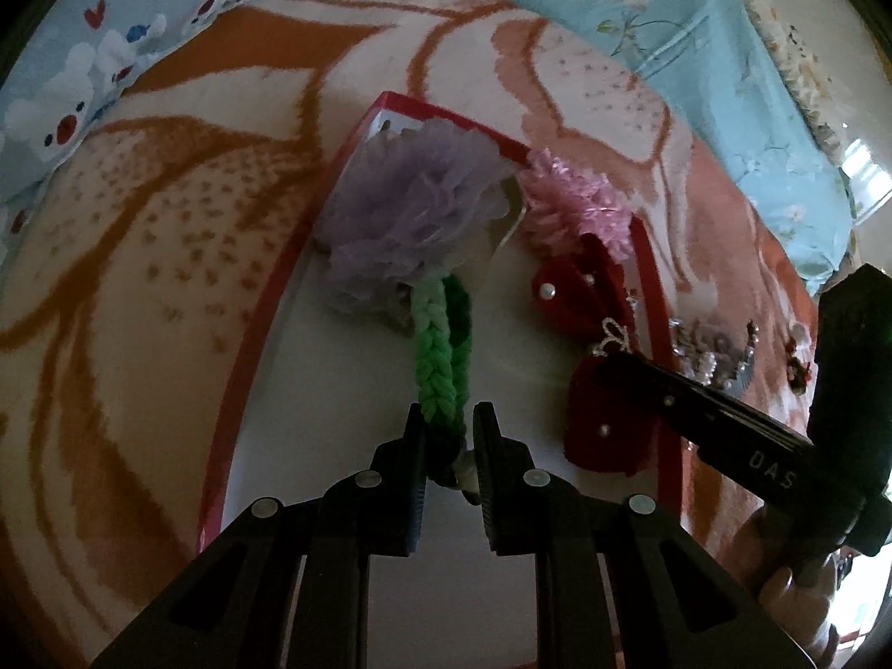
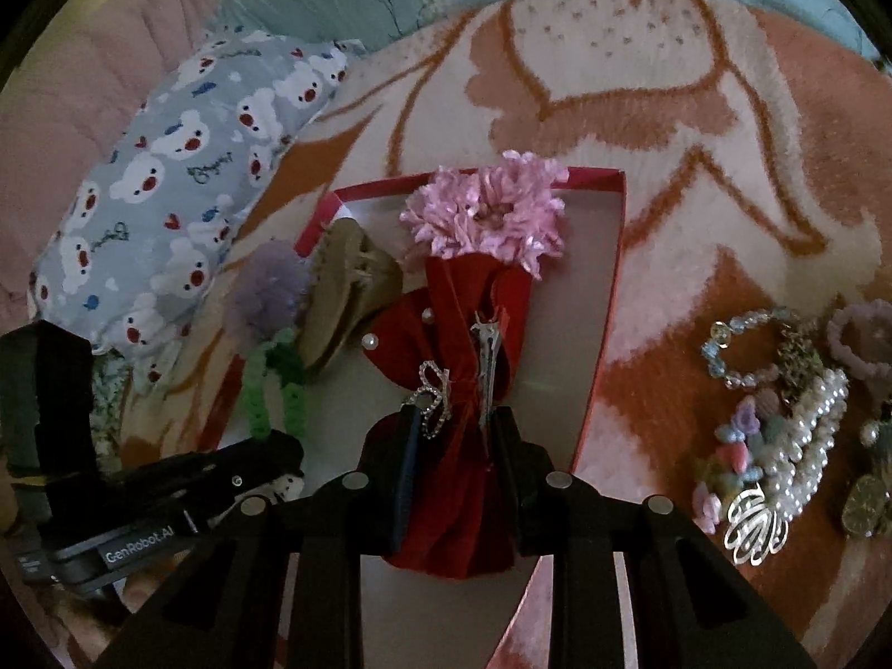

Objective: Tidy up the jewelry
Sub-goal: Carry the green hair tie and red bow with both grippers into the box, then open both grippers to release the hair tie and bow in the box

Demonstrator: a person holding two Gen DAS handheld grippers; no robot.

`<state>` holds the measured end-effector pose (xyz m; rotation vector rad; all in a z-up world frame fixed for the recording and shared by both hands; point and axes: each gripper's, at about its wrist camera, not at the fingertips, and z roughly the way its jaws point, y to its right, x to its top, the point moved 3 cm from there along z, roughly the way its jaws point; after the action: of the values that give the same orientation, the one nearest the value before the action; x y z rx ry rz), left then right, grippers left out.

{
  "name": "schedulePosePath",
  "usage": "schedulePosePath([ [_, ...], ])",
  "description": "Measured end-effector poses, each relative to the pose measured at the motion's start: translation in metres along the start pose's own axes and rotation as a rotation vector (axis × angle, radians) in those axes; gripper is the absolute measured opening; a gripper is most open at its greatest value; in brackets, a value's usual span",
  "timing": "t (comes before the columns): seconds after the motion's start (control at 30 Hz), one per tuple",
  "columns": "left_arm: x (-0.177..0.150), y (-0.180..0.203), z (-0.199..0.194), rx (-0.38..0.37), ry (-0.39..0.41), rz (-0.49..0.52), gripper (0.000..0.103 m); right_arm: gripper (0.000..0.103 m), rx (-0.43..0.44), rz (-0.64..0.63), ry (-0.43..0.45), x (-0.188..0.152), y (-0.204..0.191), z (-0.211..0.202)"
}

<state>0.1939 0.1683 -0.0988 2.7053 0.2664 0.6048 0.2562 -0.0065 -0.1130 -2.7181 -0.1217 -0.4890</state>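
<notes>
Right wrist – one red box (image 2: 605, 301), two grippers

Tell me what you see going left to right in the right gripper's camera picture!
Bear-print grey pillow → purple fluffy pompom on a green braided cord → red velvet bow clip held in the right gripper → white pearl bracelet.

Both views looked steeply down from close above. Shared the red box (image 1: 245, 384) (image 2: 605, 301) on the blanket (image 1: 139, 256) (image 2: 697, 195).

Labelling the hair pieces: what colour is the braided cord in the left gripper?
Green braided cord, light and dark strands; clearest in the left wrist view.
</notes>
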Motion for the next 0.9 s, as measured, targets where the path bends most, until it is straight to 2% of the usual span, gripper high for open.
schedulePosePath([
  [0.27,0.008,0.002,0.013,0.003,-0.008,0.008,0.016,0.026,-0.007,-0.020,-0.010,0.004,-0.004,0.009],
  [0.47,0.003,0.000,0.009,0.006,-0.005,0.007,0.018,0.031,0.019,0.001,-0.017,0.005,-0.002,0.007],
  [0.5,0.002,0.000,0.008,0.003,-0.004,0.005,0.021,0.034,0.025,0.005,-0.016,0.005,-0.002,0.005],
  [0.57,0.001,-0.002,0.006,0.008,0.002,0.004,0.024,0.050,0.040,0.015,-0.007,0.005,-0.002,0.000],
  [0.6,0.000,-0.002,0.005,0.010,0.003,0.003,0.025,0.054,0.044,0.016,0.002,0.005,-0.003,-0.004],
  [0.67,-0.001,-0.004,0.003,0.014,0.005,0.002,0.028,0.054,0.044,0.014,0.013,0.006,-0.004,-0.009],
  [0.8,-0.004,-0.005,-0.005,0.020,0.014,0.002,0.045,0.054,0.053,0.021,0.036,0.003,-0.003,-0.024],
  [0.9,-0.008,-0.004,-0.012,0.016,0.026,0.002,0.051,0.054,0.053,0.034,0.055,-0.001,0.002,-0.036],
])
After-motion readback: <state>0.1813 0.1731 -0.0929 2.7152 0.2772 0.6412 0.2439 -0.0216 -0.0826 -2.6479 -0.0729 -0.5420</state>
